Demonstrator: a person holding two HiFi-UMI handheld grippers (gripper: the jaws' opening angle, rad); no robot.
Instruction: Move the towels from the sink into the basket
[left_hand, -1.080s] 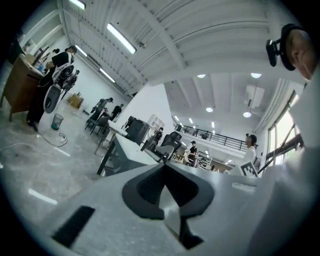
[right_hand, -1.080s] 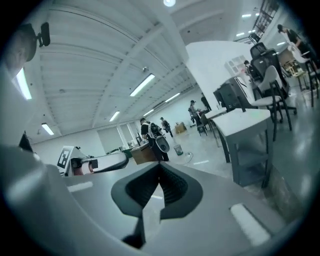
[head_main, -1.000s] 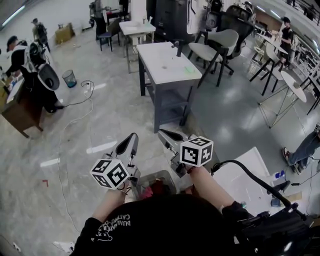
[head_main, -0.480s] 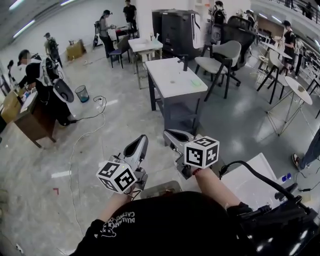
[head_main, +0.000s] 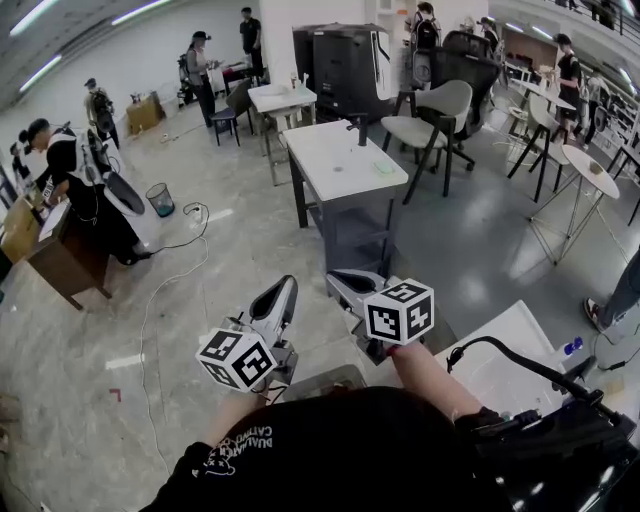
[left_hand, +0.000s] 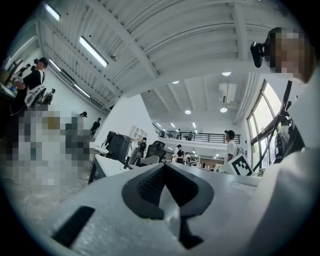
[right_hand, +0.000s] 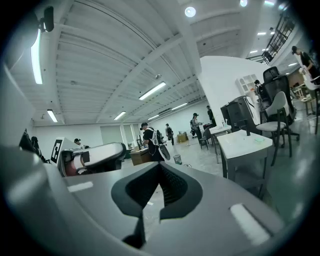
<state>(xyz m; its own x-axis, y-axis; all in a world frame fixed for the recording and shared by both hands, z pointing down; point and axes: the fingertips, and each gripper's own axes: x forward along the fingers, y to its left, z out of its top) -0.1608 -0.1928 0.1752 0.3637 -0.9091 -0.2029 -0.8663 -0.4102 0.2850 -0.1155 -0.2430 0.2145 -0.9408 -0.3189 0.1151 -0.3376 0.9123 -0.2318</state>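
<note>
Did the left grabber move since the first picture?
Yes. The left gripper has come up. Its tip was below the foot of the white table before, and now it reaches about level with it.

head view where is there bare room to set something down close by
The white tabletop ahead is mostly bare between its faucet and the green item. Open floor lies between the left gripper and the brown desk. Crowded on the right: chairs and round table.
</note>
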